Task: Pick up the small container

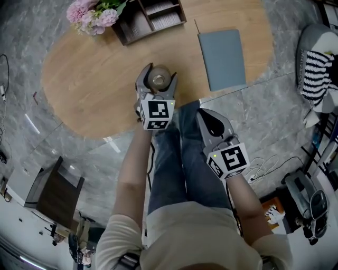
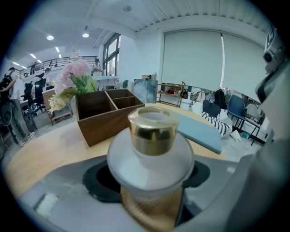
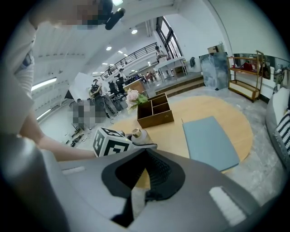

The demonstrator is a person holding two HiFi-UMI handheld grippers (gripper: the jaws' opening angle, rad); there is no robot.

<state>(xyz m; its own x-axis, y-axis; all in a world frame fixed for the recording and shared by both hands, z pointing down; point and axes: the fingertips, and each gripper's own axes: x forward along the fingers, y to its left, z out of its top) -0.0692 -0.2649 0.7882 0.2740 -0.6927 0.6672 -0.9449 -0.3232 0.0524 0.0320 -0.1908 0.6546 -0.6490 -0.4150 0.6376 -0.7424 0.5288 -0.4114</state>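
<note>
Left hand-held gripper [image 1: 157, 84]: jaws wide, one on each side of the small container [image 2: 152, 136], pads apparently bearing on its frosted body.

Container sits on the tabletop [image 1: 95, 84] at its near edge, about mid-width.

Handling, judged: frosted jar with a gold cap [image 2: 152, 129]. It is rigid, smooth-walled, probably slippery, light, and breakable if dropped. Best hold is low on the wide body below the shoulder. Avoid the cap, which is narrower and may turn or lift off. Squeeze gently and lift straight up.

Surroundings: blue-grey pad [image 1: 222, 58] far right, wooden organiser [image 1: 150, 18] and pink flowers [image 1: 92, 15] at the far edge, all well apart.

Right hand-held gripper [image 1: 212, 122]: jaws together, empty, off the tabletop on the near side.
</note>
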